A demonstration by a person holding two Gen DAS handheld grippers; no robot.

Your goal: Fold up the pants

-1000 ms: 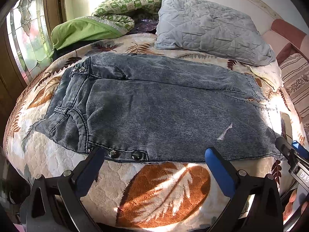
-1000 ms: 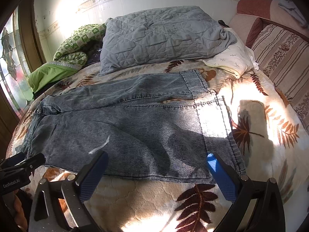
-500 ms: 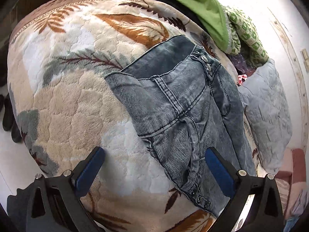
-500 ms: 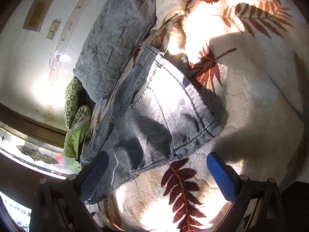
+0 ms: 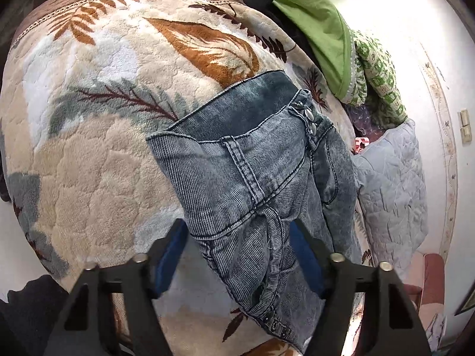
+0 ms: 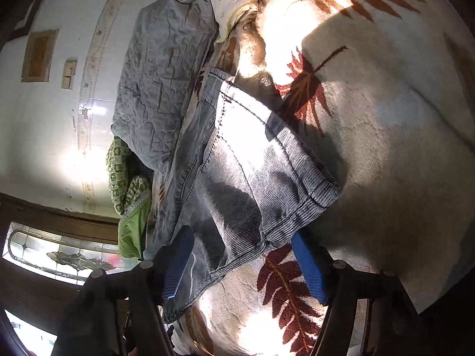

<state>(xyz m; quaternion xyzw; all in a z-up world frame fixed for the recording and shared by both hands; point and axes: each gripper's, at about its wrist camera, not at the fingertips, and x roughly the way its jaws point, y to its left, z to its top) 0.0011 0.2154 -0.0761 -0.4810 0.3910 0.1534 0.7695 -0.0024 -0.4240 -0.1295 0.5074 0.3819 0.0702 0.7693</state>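
On the bed [image 5: 89, 163], grey pants [image 5: 252, 178] lie flat. Left tool [image 5: 240, 255] is closing around the waistband, pads apart from it. Right tool [image 6: 243, 264] is closing around the leg hem.

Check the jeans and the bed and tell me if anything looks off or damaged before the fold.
Nothing stands out. The jeans lie flat on the leaf-print blanket, waistband snaps showing, no tear or stain visible. The left gripper is closing over the waist end and the right gripper over the leg hem. The pillow sits beside them.
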